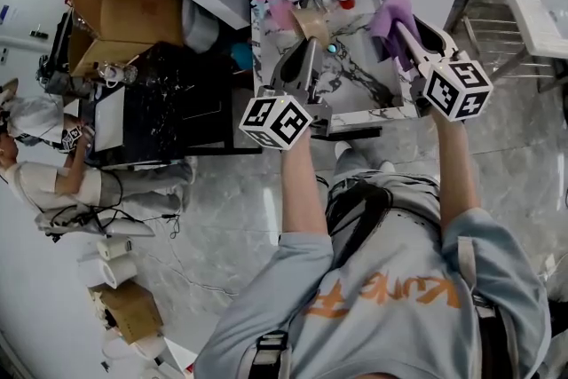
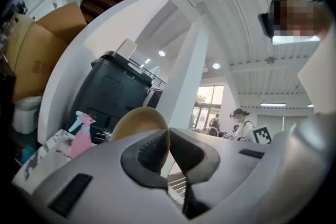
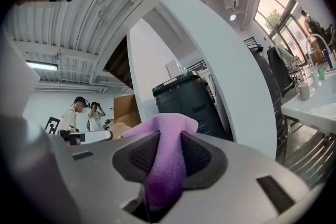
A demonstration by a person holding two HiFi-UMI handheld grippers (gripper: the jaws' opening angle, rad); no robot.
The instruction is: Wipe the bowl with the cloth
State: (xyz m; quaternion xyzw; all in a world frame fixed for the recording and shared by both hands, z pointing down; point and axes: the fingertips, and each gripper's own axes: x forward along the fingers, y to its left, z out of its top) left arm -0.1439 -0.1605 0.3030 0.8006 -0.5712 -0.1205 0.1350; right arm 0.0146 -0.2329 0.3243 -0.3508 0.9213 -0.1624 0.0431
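Purple cloth (image 3: 169, 131) sat clamped in the right gripper (image 3: 167, 157); the left gripper (image 2: 167, 149) pinched the tan bowl (image 2: 134, 122) by its rim.

Both forearms (image 1: 302, 182) outstretched, left hand-held gripper (image 2: 167, 136) tight on bowl (image 2: 137, 119) rim (right hand-held gripper (image 3: 168, 147) on cloth (image 3: 167, 128)).

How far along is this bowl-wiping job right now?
Both pickups look done: the left tongs grip the tan bowl by its rim, the right tongs pinch the purple cloth. In hand: both held up over the marble table, apart. Left: bringing cloth to bowl and wiping.
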